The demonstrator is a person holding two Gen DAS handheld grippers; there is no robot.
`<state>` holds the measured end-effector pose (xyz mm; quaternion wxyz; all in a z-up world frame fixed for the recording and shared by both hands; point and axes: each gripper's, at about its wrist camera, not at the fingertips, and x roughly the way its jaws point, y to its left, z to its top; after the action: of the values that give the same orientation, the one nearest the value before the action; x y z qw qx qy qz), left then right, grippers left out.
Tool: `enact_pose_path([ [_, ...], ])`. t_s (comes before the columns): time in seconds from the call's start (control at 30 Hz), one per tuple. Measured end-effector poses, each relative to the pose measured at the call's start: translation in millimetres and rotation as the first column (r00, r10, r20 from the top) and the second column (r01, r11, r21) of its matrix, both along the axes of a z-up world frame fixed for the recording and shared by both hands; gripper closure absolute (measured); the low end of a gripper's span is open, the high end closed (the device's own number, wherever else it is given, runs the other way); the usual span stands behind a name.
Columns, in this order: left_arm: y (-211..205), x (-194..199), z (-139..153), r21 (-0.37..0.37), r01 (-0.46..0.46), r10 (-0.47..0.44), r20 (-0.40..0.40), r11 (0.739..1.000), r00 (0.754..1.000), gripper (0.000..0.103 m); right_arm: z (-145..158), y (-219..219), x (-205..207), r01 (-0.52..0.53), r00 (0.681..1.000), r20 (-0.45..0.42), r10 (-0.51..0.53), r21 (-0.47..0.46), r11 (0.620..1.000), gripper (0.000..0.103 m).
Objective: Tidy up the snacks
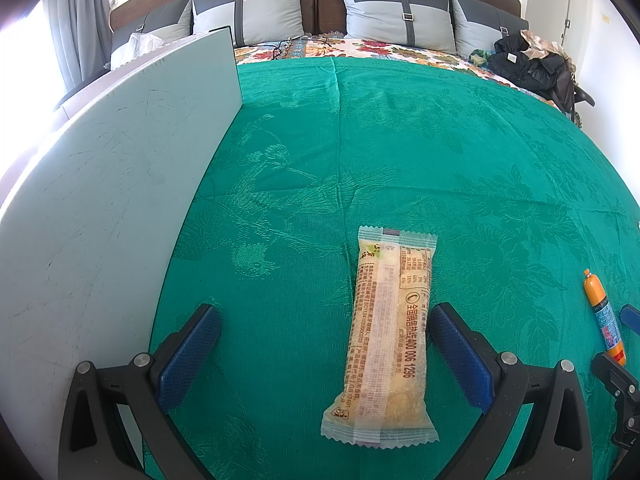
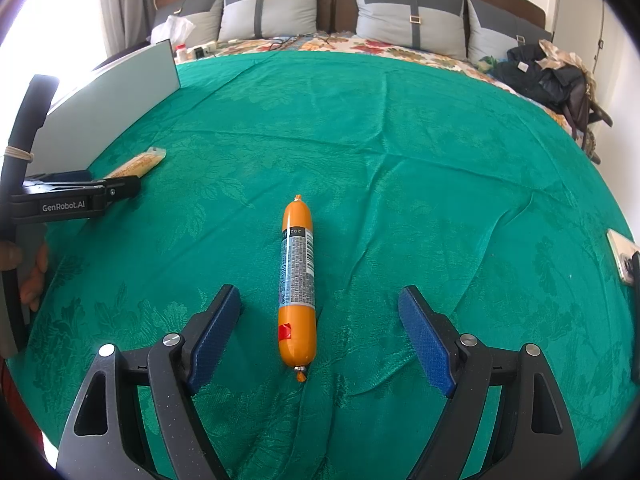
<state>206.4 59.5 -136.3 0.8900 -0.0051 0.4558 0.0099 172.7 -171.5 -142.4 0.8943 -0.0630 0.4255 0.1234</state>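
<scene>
A yellow wrapped snack bar (image 1: 386, 332) lies lengthwise on the green cloth, between my left gripper's (image 1: 324, 316) open fingers and close to the right finger (image 1: 460, 352). An orange sausage stick (image 2: 297, 280) lies lengthwise on the cloth between my right gripper's (image 2: 320, 300) open fingers, touching neither. The sausage also shows at the right edge of the left wrist view (image 1: 604, 316). The snack bar's far end (image 2: 138, 164) and the left gripper's body (image 2: 80, 196) show at the left of the right wrist view.
A pale grey board (image 1: 100, 216) lies on the cloth's left side, also in the right wrist view (image 2: 108, 96). Pillows (image 1: 400, 8) and dark clothes (image 1: 528, 64) lie at the bed's far end. A phone (image 2: 622, 256) sits at the right edge.
</scene>
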Motion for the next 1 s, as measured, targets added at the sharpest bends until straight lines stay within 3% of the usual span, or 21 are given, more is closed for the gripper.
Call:
enact_pose_path([
  [0.07, 0, 3, 1, -0.004, 0.004, -0.004, -0.045, 1.000, 0.999, 0.000, 0, 0, 1, -0.013, 1.000, -0.015, 0.013, 0.006, 1.000, 0.018],
  [0.17, -2, 13, 4, -0.022, 0.031, -0.034, -0.165, 0.999, 0.986, 0.000, 8, -4, 18, -0.084, 0.983, -0.161, 0.085, 0.012, 0.996, 0.019],
  [0.27, -13, 17, 7, -0.047, 0.095, -0.103, -0.203, 0.994, 0.974, 0.001, 20, -19, 38, -0.036, 0.953, -0.297, 0.063, 0.097, 0.995, 0.022],
  [0.33, -23, 18, 7, -0.012, 0.131, -0.131, -0.211, 0.991, 0.969, 0.009, 27, -15, 46, -0.042, 0.942, -0.329, 0.071, 0.094, 0.995, 0.027],
  [0.43, -31, 12, 15, -0.013, 0.180, -0.179, -0.189, 0.984, 0.966, 0.046, 26, 7, 53, -0.094, 0.931, -0.353, 0.098, 0.028, 0.995, 0.050],
  [0.47, -30, 11, 18, -0.012, 0.180, -0.179, -0.190, 0.984, 0.965, 0.073, 23, 13, 54, -0.106, 0.925, -0.365, 0.106, 0.020, 0.994, 0.054],
  [0.5, -27, 11, 20, -0.031, 0.175, -0.178, -0.202, 0.984, 0.963, 0.082, 18, 19, 55, -0.118, 0.919, -0.377, 0.113, 0.012, 0.993, 0.061],
  [0.53, -22, 8, 23, -0.080, 0.166, -0.179, -0.210, 0.983, 0.961, 0.082, 15, 23, 54, -0.123, 0.923, -0.369, 0.108, -0.017, 0.992, 0.067],
  [0.57, -15, 4, 26, -0.128, 0.152, -0.176, -0.206, 0.980, 0.963, 0.082, 15, 27, 53, -0.129, 0.933, -0.347, 0.101, -0.061, 0.990, 0.087],
  [0.6, -9, -2, 31, -0.158, 0.137, -0.166, -0.194, 0.978, 0.967, 0.082, 14, 27, 52, -0.127, 0.932, -0.350, 0.094, -0.071, 0.989, 0.086],
  [0.7, 7, -25, 47, -0.258, 0.093, -0.138, -0.164, 0.962, 0.977, 0.082, 22, 19, 41, -0.081, 0.935, -0.345, 0.081, 0.014, 0.997, 0.086],
  [0.87, 23, -79, 84, -0.445, 0.052, -0.114, -0.115, 0.894, 0.987, 0.082, 45, 12, 19, -0.026, 0.939, -0.335, 0.080, 0.164, 0.986, 0.086],
  [1.0, 59, -115, 128, -0.513, 0.026, -0.050, -0.033, 0.858, 0.998, 0.082, 84, 47, 10, -0.084, 0.948, -0.277, 0.158, 0.260, 0.962, 0.086],
])
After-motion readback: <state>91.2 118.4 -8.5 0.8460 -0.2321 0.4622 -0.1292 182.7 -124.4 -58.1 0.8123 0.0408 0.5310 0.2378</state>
